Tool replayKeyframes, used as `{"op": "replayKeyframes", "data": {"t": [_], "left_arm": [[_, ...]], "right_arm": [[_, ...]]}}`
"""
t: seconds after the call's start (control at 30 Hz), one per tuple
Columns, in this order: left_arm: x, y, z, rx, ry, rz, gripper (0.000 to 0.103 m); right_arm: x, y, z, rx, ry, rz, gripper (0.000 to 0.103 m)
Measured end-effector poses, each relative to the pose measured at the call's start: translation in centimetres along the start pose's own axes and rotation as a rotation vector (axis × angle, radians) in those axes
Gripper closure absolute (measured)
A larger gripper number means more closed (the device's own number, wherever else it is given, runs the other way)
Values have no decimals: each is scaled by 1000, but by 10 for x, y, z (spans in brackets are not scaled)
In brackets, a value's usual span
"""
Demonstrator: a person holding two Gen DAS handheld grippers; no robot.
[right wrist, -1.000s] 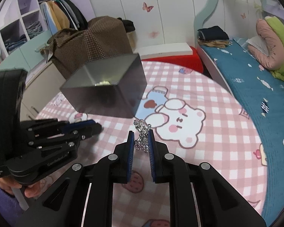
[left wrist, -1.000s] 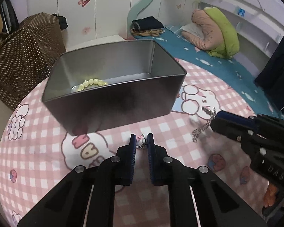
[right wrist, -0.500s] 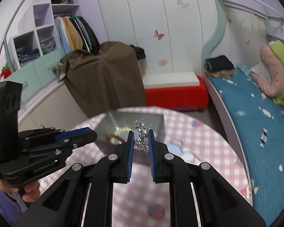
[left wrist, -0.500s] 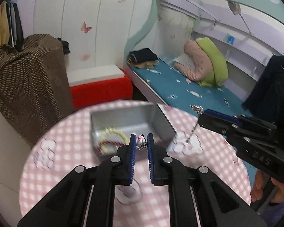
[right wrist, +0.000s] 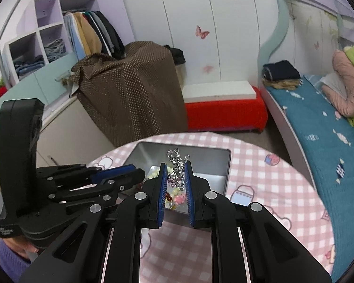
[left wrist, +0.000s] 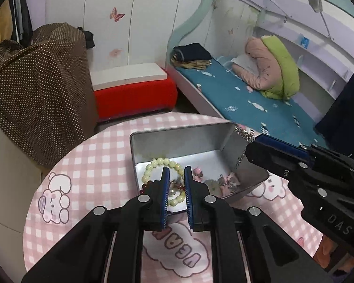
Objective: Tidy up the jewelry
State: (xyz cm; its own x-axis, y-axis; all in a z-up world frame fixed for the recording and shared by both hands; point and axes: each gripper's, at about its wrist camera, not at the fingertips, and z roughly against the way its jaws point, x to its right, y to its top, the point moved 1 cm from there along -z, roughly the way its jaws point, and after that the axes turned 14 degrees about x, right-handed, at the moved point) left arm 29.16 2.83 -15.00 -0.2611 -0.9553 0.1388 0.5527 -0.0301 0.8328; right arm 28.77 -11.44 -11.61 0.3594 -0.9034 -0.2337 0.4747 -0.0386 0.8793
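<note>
Both hand-held grippers now look down from higher and further back than a second ago, when the metal tin filled the views with its near wall; its inside is now open to both cameras.

From the left wrist, the tin stands on the pink checked counter, toward the far edge. A yellow bead bracelet lies against the tin's left wall, dark red beads lie just nearer, and small pink charms sit on the floor toward the right wall. The left hand-held gripper hovers over the tin's near edge. Its jaws stand only narrowly apart and have just eased open a little. A small greyish thing shows in the gap, but whether the pads press it cannot be told. At the right, a silver chain dangles over the tin's right wall.

From the right wrist, the right hand-held gripper is clamped on that chain, which is bunched between its blue pads with loops standing above the tips, over the tin's interior. The left one reaches in from the left, its tips over the tin's left wall, held by a hand in a purple sleeve.
</note>
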Motion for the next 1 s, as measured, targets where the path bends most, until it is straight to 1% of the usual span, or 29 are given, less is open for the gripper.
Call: {"op": "replayKeyframes", "data": {"t": [0.03,0.07,0.1,0.13,0.27,0.37,0.53,0.57,0.6,0.63,0.73,0.77,0.83,0.87,0.9,0.93,0.97,1.0], "left_arm": [[1,-1,0,4,-1,-4,80],[1,-2,1,13,11,-9,75],[0,-2,2,20,22,-12,64],[0,-2,3,27,26,-14,61],[-3,-2,6,34,24,-10,61],[0,-3,8,38,38,-27,61],[2,-3,14,48,20,-8,61],[2,-3,16,52,14,-4,58],[3,-5,20,59,16,-2,50],[3,-6,24,71,24,1,45],[6,-6,38,97,28,8,44],[7,-6,45,109,31,10,43],[9,-5,55,131,37,10,34],[9,-3,60,142,42,8,33],[11,-3,67,158,53,6,33],[13,-3,75,171,57,4,32],[15,-3,85,186,60,1,30],[18,-3,92,200,68,-2,26]], "right_arm": [[0,-3,-2,-4,-1,-5,87],[0,-4,-4,-7,-2,-6,87],[1,-6,-5,-10,-3,-6,88],[1,-8,-7,-14,-3,-8,88],[2,-10,-11,-22,-9,-14,87],[5,-12,-11,-24,-13,-24,87],[6,-12,-6,-14,-19,-38,86],[6,-11,-3,-11,-18,-39,86],[7,-11,0,-7,-19,-38,86],[7,-10,5,0,-19,-39,86],[5,-7,19,18,-17,-41,86],[4,-5,24,25,-19,-41,86],[2,-2,39,40,-33,-35,76],[0,-1,46,51,-50,-25,64],[-1,0,52,61,-71,-16,54],[-4,1,62,79,-93,1,50],[-6,2,72,92,-98,12,45],[-9,2,80,104,-102,19,42]]}}
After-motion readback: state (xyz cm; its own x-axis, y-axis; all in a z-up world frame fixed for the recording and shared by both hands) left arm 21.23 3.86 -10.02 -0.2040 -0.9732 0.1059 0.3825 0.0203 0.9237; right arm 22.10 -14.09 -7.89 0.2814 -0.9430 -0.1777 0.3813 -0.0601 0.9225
